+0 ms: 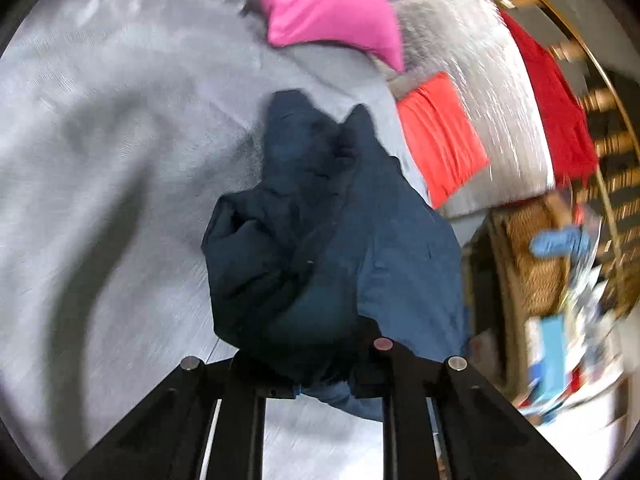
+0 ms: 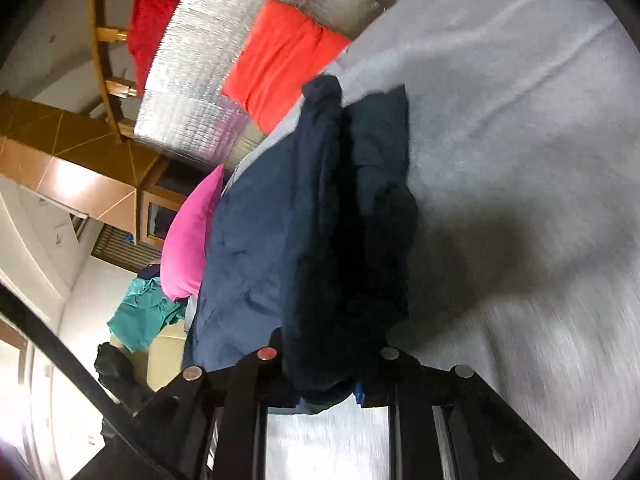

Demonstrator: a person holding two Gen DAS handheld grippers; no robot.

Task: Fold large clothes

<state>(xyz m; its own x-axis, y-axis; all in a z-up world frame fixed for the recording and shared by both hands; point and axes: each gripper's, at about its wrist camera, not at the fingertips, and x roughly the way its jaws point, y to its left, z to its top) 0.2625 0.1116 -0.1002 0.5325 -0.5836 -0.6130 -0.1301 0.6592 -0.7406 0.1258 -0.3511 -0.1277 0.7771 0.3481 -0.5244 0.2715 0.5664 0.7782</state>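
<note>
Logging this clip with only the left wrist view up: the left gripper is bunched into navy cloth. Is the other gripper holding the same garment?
Observer: Yes, the right gripper is shut on the navy garment too, cloth bunched between its fingers.
Operator: Anything beyond the pink pillow?
Observer: A teal cloth lies crumpled below the pink pillow in the right view.
Operator: Anything else down there?
Observer: A black cloth lies near the teal one.

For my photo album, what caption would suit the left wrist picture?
Left gripper clamps a bunched navy garment over a grey bedsheet, with pink and orange pillows beyond.
</note>
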